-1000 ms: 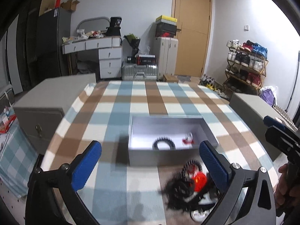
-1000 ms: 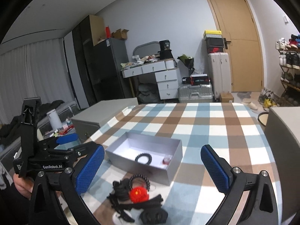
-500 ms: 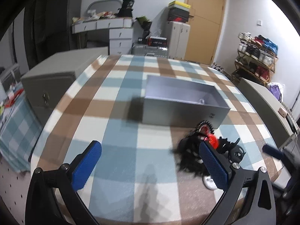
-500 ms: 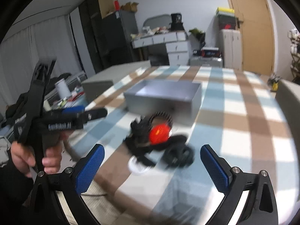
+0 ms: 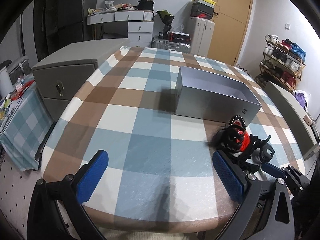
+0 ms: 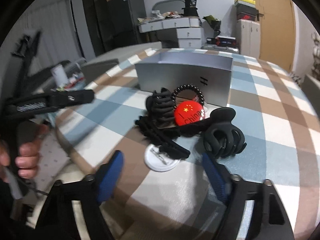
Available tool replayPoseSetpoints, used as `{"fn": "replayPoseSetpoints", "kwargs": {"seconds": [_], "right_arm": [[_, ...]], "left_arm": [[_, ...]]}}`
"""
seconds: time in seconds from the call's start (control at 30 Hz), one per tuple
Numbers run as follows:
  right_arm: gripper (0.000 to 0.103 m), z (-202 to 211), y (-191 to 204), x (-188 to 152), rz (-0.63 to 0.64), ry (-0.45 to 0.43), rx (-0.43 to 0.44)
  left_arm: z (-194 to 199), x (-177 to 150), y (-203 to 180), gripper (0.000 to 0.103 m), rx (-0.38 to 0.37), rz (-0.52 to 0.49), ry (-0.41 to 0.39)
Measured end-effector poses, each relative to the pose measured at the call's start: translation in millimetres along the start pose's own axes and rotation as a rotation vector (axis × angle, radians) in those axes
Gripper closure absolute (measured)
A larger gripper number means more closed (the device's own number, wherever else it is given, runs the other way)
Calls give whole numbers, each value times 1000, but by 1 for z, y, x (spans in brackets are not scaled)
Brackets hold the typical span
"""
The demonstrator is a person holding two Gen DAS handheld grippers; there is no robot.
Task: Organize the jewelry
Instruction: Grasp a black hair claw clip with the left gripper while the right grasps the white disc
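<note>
A pile of accessories lies on the checked tablecloth in front of an open grey box (image 6: pixel 184 76): a red round badge (image 6: pixel 188 113), a black claw clip (image 6: pixel 224 140), black hair ties (image 6: pixel 160 120), a black spiral tie (image 6: pixel 188 94) and a white badge back (image 6: pixel 160 160). My right gripper (image 6: pixel 162 172) hovers low at the pile's near edge, its jaws closing, with the white badge back between the tips and no pad pressing on it. My left gripper (image 5: pixel 160 172) is open over bare cloth, with the pile (image 5: pixel 238 140) and the box (image 5: pixel 216 98) to its right.
A hand (image 6: pixel 28 152) holds the left gripper (image 6: pixel 54 102) beyond the table's left edge. Grey cabinets (image 5: pixel 66 74) flank the table on both sides. The table's near edge (image 5: pixel 152 222) runs just under both grippers. A shoe rack (image 5: pixel 284 60) stands at the far right.
Both grippers sank toward the table. The right one came close to the pile and its jaws narrowed. The left view swung left, so box and pile now sit at its right.
</note>
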State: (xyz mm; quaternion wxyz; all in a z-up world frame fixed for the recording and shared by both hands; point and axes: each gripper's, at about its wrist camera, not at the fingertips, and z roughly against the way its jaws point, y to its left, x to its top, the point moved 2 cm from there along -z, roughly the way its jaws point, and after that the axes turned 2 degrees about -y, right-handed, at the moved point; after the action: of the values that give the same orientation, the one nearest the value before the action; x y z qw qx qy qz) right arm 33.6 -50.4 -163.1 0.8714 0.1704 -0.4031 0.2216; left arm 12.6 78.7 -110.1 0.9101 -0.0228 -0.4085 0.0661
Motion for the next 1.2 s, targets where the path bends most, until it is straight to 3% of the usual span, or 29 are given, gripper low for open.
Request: {"fn": "replayPoseSetpoints", "kwargs": {"seconds": [0.2, 0.33, 0.37, 0.4, 1.2], "right_arm": [[34, -11, 13, 0, 79, -3, -84], [49, -10, 20, -2, 111, -21, -77], [61, -9, 20, -2, 116, -22, -71], [62, -9, 20, -2, 117, -23, -67], [63, 29, -4, 5, 70, -56, 14]], "left_arm": [[-3, -3, 1, 1, -2, -8, 17], [-8, -5, 3, 1, -5, 2, 36], [-9, -4, 3, 1, -6, 2, 39], [-9, -4, 2, 1, -5, 1, 41], [-9, 5, -29, 1, -53, -82, 37]]}}
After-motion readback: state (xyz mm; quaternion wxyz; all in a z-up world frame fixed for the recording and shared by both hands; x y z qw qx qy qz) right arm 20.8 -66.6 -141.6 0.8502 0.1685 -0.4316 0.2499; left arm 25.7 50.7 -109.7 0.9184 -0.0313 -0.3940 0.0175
